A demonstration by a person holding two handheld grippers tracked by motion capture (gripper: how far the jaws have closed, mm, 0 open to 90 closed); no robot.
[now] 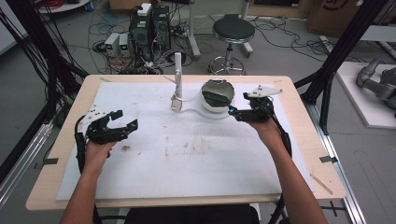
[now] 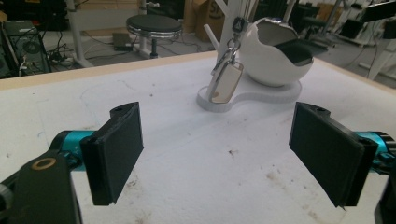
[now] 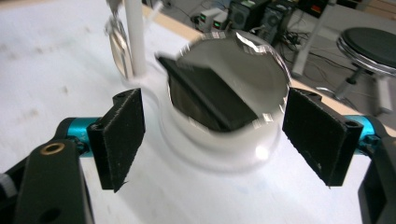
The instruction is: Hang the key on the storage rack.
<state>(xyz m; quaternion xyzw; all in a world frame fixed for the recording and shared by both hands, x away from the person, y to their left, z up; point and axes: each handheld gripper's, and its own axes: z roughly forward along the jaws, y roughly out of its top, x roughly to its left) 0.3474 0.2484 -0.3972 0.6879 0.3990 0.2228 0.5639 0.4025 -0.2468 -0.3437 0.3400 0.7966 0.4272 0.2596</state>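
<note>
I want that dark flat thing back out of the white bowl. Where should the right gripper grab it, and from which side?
Probably by its raised upper edge, coming from above through the bowl's open mouth. The dark flat piece leans tilted inside, so that edge stands free of the wall. The right gripper, jaws open, sits just in front of the bowl.
</note>
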